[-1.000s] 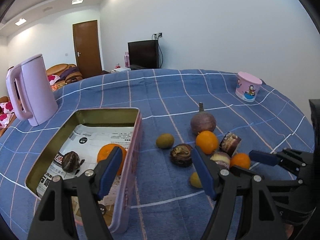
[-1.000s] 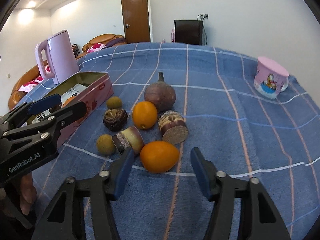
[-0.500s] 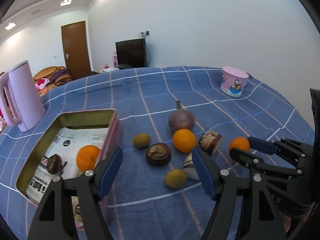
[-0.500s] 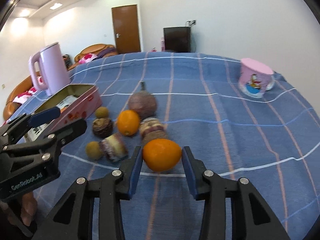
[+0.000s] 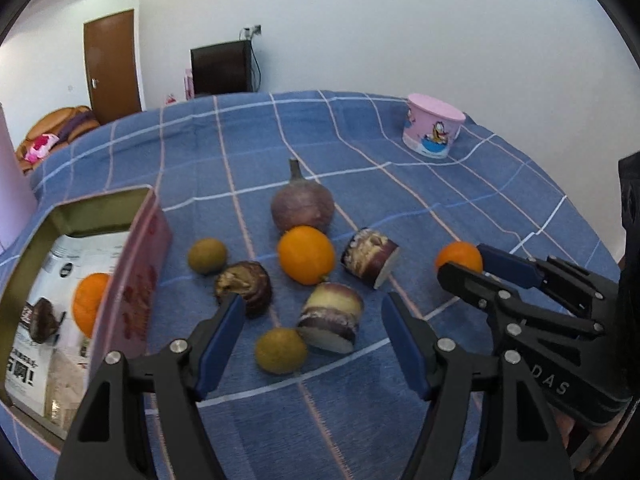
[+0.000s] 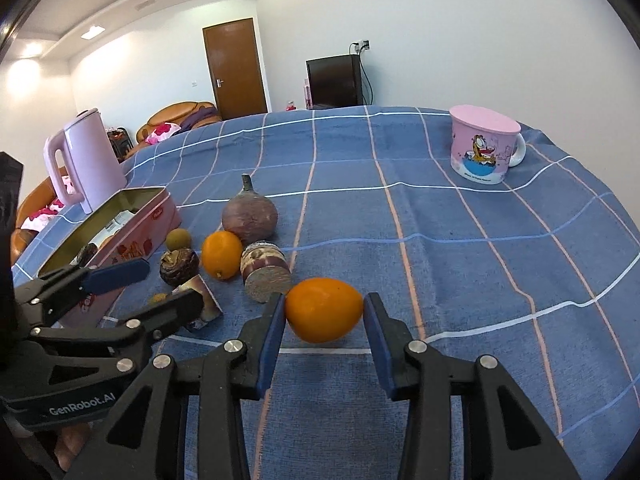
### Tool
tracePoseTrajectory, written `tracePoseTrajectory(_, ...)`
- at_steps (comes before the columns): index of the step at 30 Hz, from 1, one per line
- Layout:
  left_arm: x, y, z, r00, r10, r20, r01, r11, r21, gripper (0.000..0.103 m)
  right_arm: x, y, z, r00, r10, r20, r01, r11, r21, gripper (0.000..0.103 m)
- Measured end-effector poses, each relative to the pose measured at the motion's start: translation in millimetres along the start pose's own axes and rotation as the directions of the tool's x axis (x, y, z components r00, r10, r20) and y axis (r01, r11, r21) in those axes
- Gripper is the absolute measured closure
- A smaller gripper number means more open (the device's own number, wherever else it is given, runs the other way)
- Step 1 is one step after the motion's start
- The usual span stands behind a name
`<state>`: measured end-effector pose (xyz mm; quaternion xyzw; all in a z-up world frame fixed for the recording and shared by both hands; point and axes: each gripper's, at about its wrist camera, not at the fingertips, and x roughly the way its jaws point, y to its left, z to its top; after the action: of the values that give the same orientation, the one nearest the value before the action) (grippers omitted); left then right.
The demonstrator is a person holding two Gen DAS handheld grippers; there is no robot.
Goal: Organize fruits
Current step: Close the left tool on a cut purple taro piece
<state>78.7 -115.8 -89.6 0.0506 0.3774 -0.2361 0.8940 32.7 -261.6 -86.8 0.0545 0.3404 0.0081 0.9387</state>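
Observation:
My right gripper (image 6: 324, 314) is shut on an orange (image 6: 323, 308), both blue pads pressing its sides low over the blue checked cloth; the pair also shows in the left wrist view, gripper (image 5: 462, 262) and orange (image 5: 459, 255). My left gripper (image 5: 312, 342) hovers over the loose pile with its jaws closing. A cut purple-skinned piece (image 5: 330, 316) and a small brown round fruit (image 5: 280, 350) lie between the pads, untouched. Beyond are a second orange (image 5: 306, 254), a whole purple bulb (image 5: 302, 208) and more cut pieces. The pink tin (image 5: 100, 200) at the left holds an orange (image 5: 90, 304) and a dark piece (image 5: 42, 320).
A lidded pink cartoon mug (image 6: 482, 144) stands at the far right of the table. A pink kettle (image 6: 90, 160) stands behind the tin (image 6: 136, 240). The round table's edge curves close on the right. A sofa, a door and a television lie beyond.
My right gripper closed on the orange that lay between its open jaws. My left gripper swung right, from over the tin to over the loose fruits, and its jaws narrowed a little.

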Motion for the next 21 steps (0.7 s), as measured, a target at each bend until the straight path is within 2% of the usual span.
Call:
tracePoseTrajectory(1,3.0,-0.5,0.5,1.0,-0.012,-0.014,0.012,1.0,-0.002,0.042,0.3,-0.4,0.2,1.0,0.001,-0.002,-0.001,1.0,0.002,0.061)
tracePoseTrajectory(3,7.6,-1.7,0.9,0.999,-0.026,-0.036,0.026,1.0,-0.002,0.047,1.3,-1.0,0.0,1.0,0.004,-0.008,-0.004,1.0,0.005,0.061)
tracePoseTrajectory(6,7.9,-1.3,1.1,0.999,-0.026,-0.032,0.026,1.0,-0.008,0.054,2.2,-0.3,0.0,1.0,0.004,-0.014,-0.004,1.0,0.001,0.061)
tracePoseTrajectory(9,6.6,-2.7,1.3,0.998,-0.053,-0.026,0.053,0.999,0.004,0.068,2.5,0.2,-0.2,1.0,0.005,-0.016,-0.005,1.0,-0.003,0.061)
tracePoseTrajectory(16,7.5,-4.7,1.9,0.999,-0.045,-0.028,0.046,0.999,0.016,0.067,2.6,0.0,-0.3,1.0,0.005,-0.016,-0.005,1.0,-0.006,0.061)
tracePoseTrajectory(21,12.1,-8.0,1.4,0.997,-0.059,-0.058,0.061,0.998,0.035,0.065,1.8,1.4,0.0,1.0,0.003,-0.013,-0.003,1.0,-0.012,0.061)
